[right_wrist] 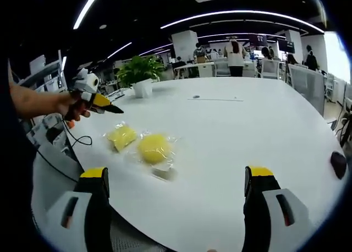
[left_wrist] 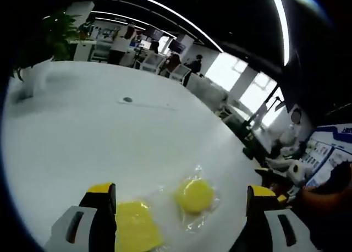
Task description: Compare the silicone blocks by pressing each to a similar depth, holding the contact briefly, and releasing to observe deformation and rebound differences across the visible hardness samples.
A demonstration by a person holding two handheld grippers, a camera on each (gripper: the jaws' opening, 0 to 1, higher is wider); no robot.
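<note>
A: Where do the samples lie?

B: On the white round surface (right_wrist: 264, 125), near its edge. The flat square yellow silicone block in clear wrap (right_wrist: 121, 136) sits just beside the round yellow silicone block in clear wrap (right_wrist: 154, 147), their wrappers touching or nearly so.

A: And the tools?

B: In the left gripper view, the left tool (left_wrist: 181, 200) hangs above both pieces with its jaws spread wide and nothing between them; the square block (left_wrist: 135, 227) is by the left jaw, the round one (left_wrist: 194, 195) nearer the middle. The right tool (right_wrist: 176, 180) is likewise wide and empty, back from the samples, which lie ahead and left of it.

A: How should the press go?

B: I'd bring one jaw tip straight down on a block's centre, sink it modestly, pause, lift cleanly, then match that depth on the other. The loose wrap may slide, so press vertically.
</note>
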